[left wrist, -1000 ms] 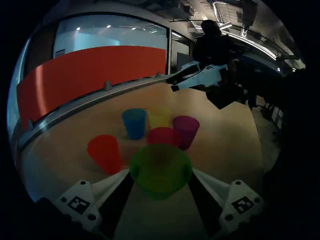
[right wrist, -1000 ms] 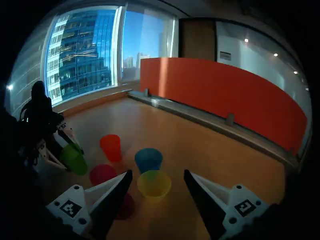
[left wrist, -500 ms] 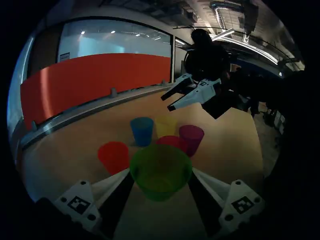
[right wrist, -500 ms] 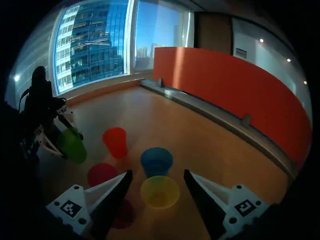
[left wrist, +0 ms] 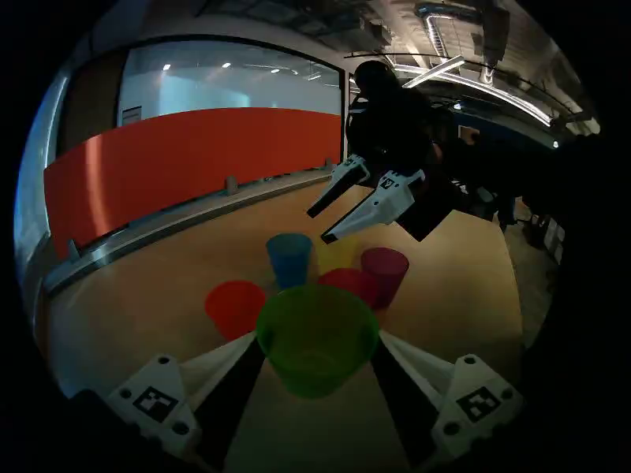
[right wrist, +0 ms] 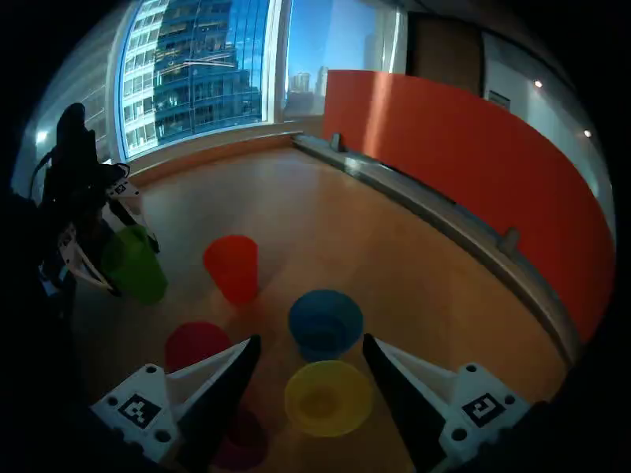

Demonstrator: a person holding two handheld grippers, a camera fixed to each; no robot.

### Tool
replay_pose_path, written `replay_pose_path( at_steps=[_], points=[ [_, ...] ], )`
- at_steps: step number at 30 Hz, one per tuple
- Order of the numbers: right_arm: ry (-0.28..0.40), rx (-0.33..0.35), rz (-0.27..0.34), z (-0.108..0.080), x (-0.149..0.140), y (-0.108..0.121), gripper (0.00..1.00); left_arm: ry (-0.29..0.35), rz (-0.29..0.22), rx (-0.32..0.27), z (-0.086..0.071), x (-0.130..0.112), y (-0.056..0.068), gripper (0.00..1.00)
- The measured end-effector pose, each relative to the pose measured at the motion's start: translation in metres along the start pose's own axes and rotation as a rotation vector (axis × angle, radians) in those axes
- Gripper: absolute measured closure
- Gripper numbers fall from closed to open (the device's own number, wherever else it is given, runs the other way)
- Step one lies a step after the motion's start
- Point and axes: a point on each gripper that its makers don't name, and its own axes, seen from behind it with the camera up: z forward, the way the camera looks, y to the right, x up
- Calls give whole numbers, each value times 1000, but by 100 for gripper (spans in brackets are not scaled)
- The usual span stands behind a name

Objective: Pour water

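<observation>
My left gripper (left wrist: pixel 316 339) is shut on a translucent green cup (left wrist: pixel 317 347), which is held upright. Behind it on the wooden table (left wrist: pixel 449 307) stand an orange cup (left wrist: pixel 234 307), a blue cup (left wrist: pixel 289 258), a red cup (left wrist: pixel 345 281), a magenta cup (left wrist: pixel 384 272) and a partly hidden yellow cup (left wrist: pixel 337 254). My right gripper (left wrist: pixel 317 227) hangs open above the yellow one. In the right gripper view the right gripper (right wrist: pixel 310 340) is open, with the yellow cup (right wrist: pixel 328 398) and the blue cup (right wrist: pixel 325 323) between its fingers' lines. The green cup (right wrist: pixel 134 264) sits in the left gripper (right wrist: pixel 132 270) at the far left.
A low orange wall (right wrist: pixel 473 150) and a metal rail (right wrist: pixel 442 213) run along the table's far edge. Windows (right wrist: pixel 205 71) lie beyond the table's end. A person's dark shape (left wrist: pixel 402 118) stands behind the right gripper. The orange cup (right wrist: pixel 232 268) and red cup (right wrist: pixel 196 345) stand left of centre.
The right gripper has come down and forward toward the cluster, so the yellow and blue cups now sit nearer its fingers. The left gripper still holds the green cup and has shifted slightly.
</observation>
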Motion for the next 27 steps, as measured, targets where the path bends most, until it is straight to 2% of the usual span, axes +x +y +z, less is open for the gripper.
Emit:
replay_pose_path(
  at_steps=[13,27],
  points=[
    [-65,4,8,28,-10,9,0,-6,-9,4,-1,-6,-5,13],
    [-106,1,27,49,-17,18,0,-16,-18,7,1,-12,-9,13]
  ],
)
